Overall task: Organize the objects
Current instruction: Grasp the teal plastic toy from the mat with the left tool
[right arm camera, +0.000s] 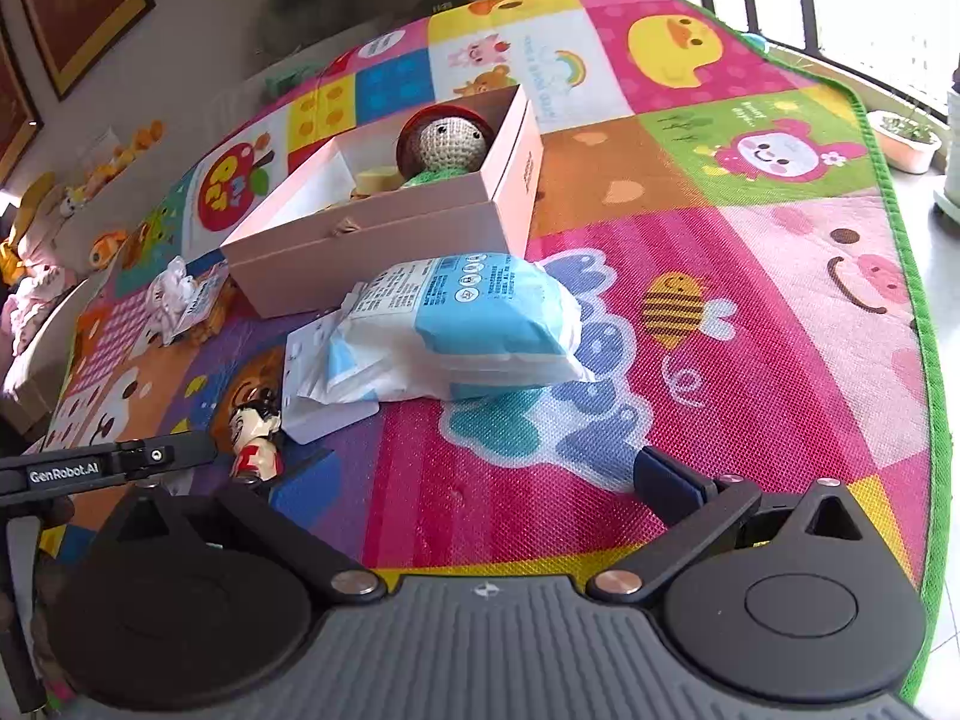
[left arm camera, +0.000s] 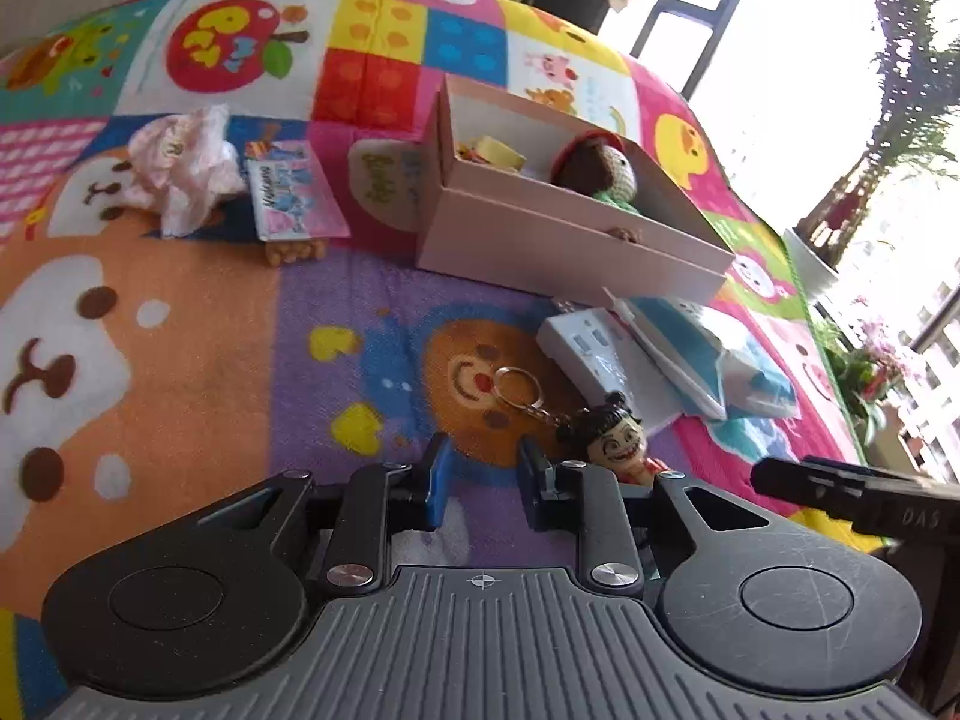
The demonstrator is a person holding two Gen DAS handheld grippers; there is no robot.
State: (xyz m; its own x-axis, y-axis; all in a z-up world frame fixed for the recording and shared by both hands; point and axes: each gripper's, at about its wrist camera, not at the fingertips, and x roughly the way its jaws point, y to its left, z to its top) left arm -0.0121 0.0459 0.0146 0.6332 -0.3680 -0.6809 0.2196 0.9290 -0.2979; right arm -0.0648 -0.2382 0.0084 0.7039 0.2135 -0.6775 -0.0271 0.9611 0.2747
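Pink box (right arm camera: 384, 228) open on play mat, holding crochet doll (right arm camera: 444, 141). Tissue pack (right arm camera: 474, 324), keychain figure (left arm camera: 618, 438) lie nearby.

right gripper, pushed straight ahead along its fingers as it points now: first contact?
Likely the blue-and-white tissue pack, lying on the play mat ahead of the open right gripper. Bare mat lies between them. The pink box sits behind the pack. Depth is uncertain through the fisheye.

1 box (left arm camera: 564, 228) – 1 keychain figure (left arm camera: 615, 441) – 1 crochet doll (right arm camera: 441, 141) – 1 wipes pack (right arm camera: 474, 324)
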